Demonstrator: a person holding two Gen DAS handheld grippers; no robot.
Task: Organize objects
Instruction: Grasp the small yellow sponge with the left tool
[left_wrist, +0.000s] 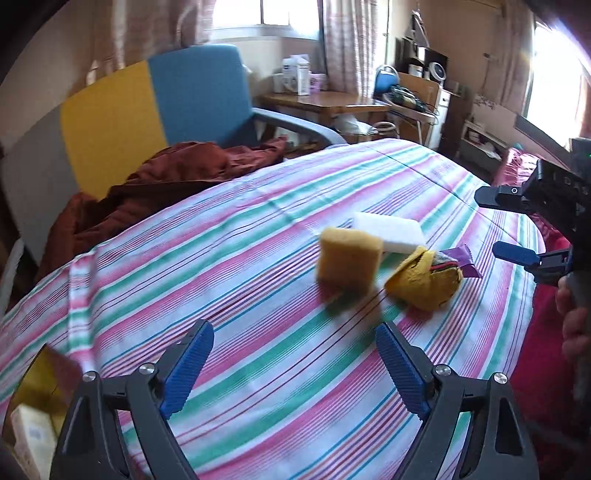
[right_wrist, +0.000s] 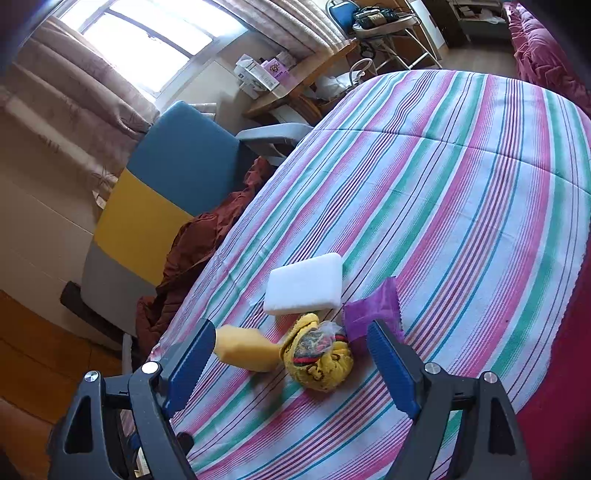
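On the striped bedcover (left_wrist: 258, 258), reading left to right in the left wrist view, a yellow sponge (left_wrist: 349, 260) stands blurred at about one o'clock from the left gripper (left_wrist: 295, 363), then a white foam block (left_wrist: 391, 230) behind it, a yellow cloth bundle (left_wrist: 424, 282) and a purple wrapper (left_wrist: 461, 258). The left gripper's jaws are spread wide with nothing between them; the sponge lies ahead of the fingertips, apart from both. The right gripper (right_wrist: 291, 354) is likewise spread and empty, and in its own view the bundle sits between its fingertips, just beyond them at twelve o'clock, with the sponge by the left finger at ten o'clock and the wrapper by the right at one. My guess is that the risk lies in crowding: these soft things touch or nearly touch, so closing on one may drag or pinch a neighbour, and the two grippers, near each other, could collide. The sponge's blur suggests it may be unsettled and could topple.
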